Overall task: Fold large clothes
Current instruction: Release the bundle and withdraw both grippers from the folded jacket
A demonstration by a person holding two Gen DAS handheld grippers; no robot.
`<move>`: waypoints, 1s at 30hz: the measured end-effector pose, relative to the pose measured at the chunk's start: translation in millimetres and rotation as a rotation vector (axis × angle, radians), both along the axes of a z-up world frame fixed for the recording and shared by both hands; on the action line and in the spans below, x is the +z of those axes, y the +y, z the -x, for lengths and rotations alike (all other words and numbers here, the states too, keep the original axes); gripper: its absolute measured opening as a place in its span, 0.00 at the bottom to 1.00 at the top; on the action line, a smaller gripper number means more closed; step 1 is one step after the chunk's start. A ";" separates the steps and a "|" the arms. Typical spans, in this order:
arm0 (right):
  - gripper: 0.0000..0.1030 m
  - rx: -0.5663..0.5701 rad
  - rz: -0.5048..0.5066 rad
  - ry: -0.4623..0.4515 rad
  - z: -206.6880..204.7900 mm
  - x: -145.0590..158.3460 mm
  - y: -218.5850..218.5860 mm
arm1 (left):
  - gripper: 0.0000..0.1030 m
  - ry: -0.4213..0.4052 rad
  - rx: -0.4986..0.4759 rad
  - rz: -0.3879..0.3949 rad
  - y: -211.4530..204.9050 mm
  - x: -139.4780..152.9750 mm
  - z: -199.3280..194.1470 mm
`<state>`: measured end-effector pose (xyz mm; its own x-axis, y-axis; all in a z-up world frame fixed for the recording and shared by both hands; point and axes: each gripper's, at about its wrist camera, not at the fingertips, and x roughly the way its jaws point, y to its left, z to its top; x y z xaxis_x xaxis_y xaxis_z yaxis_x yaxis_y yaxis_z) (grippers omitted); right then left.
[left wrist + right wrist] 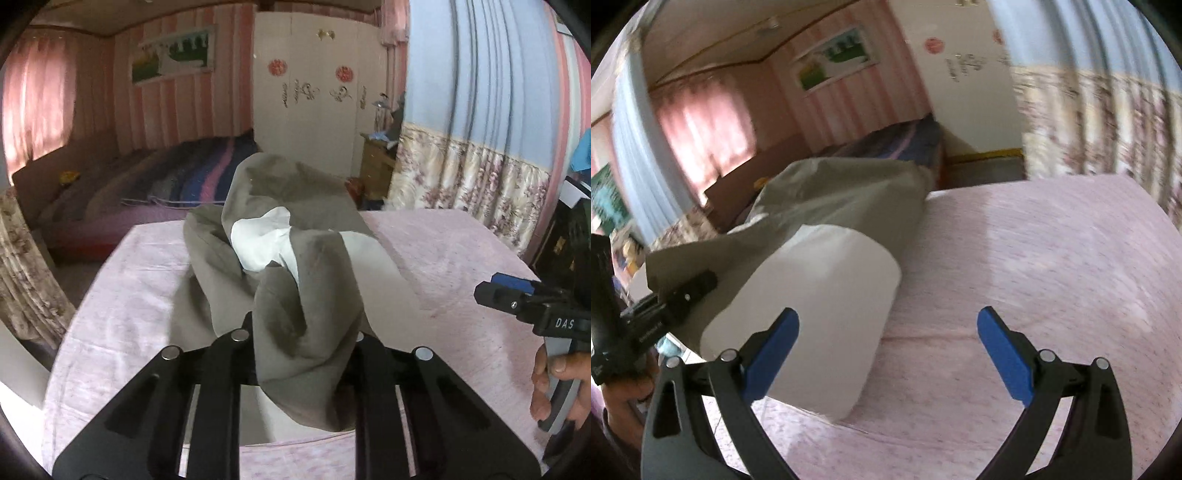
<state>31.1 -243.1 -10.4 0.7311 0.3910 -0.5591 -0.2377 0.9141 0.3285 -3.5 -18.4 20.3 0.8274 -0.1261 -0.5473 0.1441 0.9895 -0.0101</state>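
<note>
A large grey garment point(295, 258) with a white lining point(262, 236) lies bunched on the pink-covered table point(461, 266). My left gripper point(301, 343) is shut on a fold of the grey cloth, which drapes over its fingers and hides the pads. In the right wrist view the same garment point(842, 192) stretches away to the left, with a white panel point(820, 295) just ahead of the left blue pad. My right gripper point(888, 325) stands open over the table point(1034, 258) with nothing between its pads. It also shows at the right edge of the left wrist view point(495, 291).
A hand point(554, 380) grips the right tool's handle. Beyond the table are a bed with a striped blanket point(166, 177), a white wardrobe point(314, 110) and a floral curtain point(480, 166). The table's right half is bare pink cloth.
</note>
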 end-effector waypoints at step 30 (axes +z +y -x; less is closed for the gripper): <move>0.98 -0.053 0.186 -0.101 -71.2 56.8 92.7 | 0.97 -0.058 0.241 0.059 133.3 39.2 -50.1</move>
